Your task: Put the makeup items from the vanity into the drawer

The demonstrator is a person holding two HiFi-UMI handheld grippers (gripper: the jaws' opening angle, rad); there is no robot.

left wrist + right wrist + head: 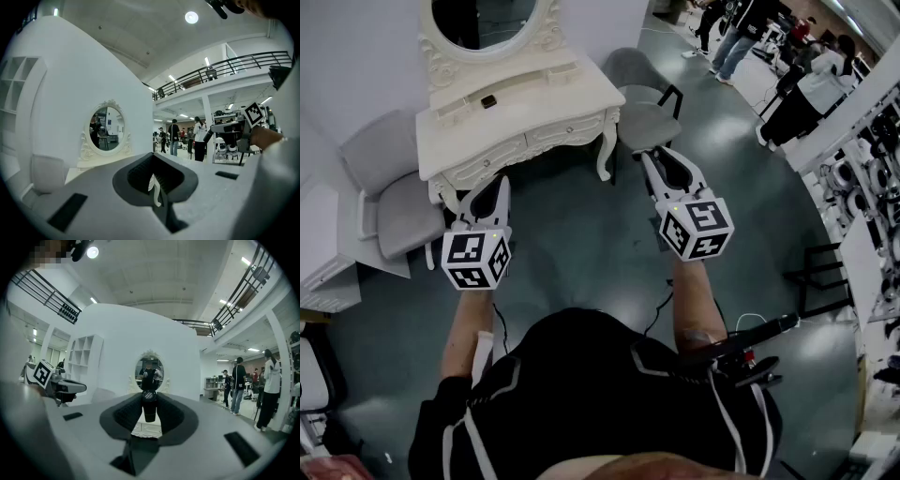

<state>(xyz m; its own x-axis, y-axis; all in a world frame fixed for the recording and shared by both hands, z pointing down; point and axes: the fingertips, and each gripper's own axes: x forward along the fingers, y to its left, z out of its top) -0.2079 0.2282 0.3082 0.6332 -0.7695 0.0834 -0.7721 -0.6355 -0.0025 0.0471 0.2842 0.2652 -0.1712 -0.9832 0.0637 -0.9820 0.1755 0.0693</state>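
Observation:
The white vanity (546,94) with an oval mirror (483,23) stands ahead of me, its front drawers (567,131) closed. A small dark item (488,101) lies on its top. My right gripper (656,157) hangs in front of the vanity's right end, its jaws shut on a black cylindrical makeup tube (149,406) that stands upright between the pads. The vanity's mirror (150,371) shows straight behind it. My left gripper (495,183) is held near the vanity's left front leg. In its own view the left gripper (155,188) is shut with nothing held.
A grey chair (389,202) stands left of the vanity and another (642,94) at its right end. A white cabinet (323,272) is at the far left. People (741,33) stand at the back right, beside racks of equipment (872,187).

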